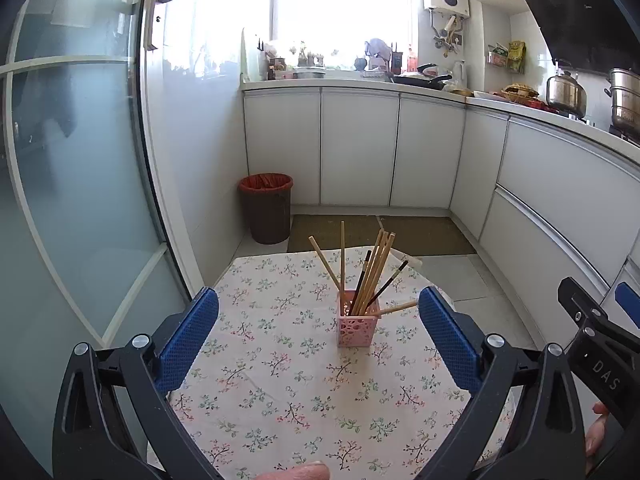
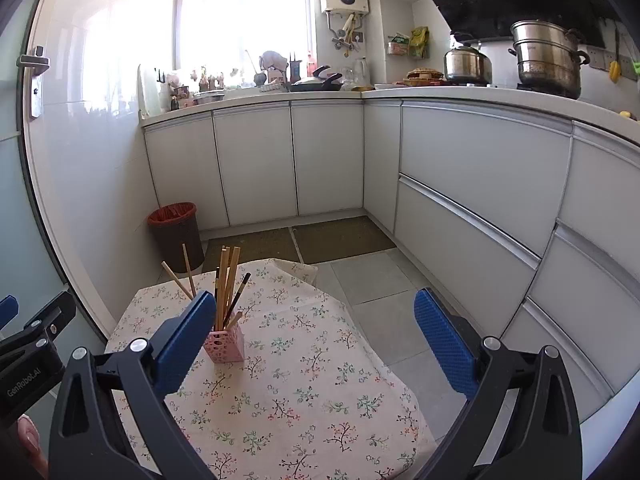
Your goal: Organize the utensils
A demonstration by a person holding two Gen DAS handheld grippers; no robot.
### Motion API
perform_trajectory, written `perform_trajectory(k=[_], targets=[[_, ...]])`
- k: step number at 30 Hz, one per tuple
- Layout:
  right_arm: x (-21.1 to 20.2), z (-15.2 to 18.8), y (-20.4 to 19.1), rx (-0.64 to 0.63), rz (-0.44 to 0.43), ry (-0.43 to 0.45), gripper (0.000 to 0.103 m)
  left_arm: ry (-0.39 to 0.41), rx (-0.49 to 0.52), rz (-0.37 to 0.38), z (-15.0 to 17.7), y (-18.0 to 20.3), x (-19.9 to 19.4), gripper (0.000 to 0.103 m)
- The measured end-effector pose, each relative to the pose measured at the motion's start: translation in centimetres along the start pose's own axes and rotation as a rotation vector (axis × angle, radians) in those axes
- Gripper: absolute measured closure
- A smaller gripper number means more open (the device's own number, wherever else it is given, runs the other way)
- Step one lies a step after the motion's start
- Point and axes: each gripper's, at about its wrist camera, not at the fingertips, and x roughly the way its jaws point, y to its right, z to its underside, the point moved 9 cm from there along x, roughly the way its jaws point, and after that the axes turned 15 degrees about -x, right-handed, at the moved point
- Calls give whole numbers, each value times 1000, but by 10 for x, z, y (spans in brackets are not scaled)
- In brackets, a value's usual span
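Top-heavy pink holder [image 1: 357,324] of chopsticks [image 1: 374,272] mid-worktop [image 1: 280,392].
Left tongs [image 1: 318,334] and right tongs [image 2: 316,338] both gape empty; a careless nudge at the leaning sticks could tip it.

Small white kitchen in strong daylight

A bright window [image 1: 340,4] glares above the far white countertop [image 1: 360,85], which turns along the right wall over plain white cabinet doors [image 1: 356,148]. A frosted glass door with a metal handle [image 1: 80,140] fills the left side. On the grey tiled floor [image 2: 384,280] lie two brown mats [image 2: 340,238], and a dark brown bin with a red liner [image 1: 267,208] stands in the far left corner.
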Motion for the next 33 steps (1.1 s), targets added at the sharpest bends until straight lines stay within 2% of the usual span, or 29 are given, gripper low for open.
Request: perform_trajectory(k=[33], targets=[[-4, 6, 0, -10, -12, -33, 7, -13, 3, 3, 6, 4, -2, 7]])
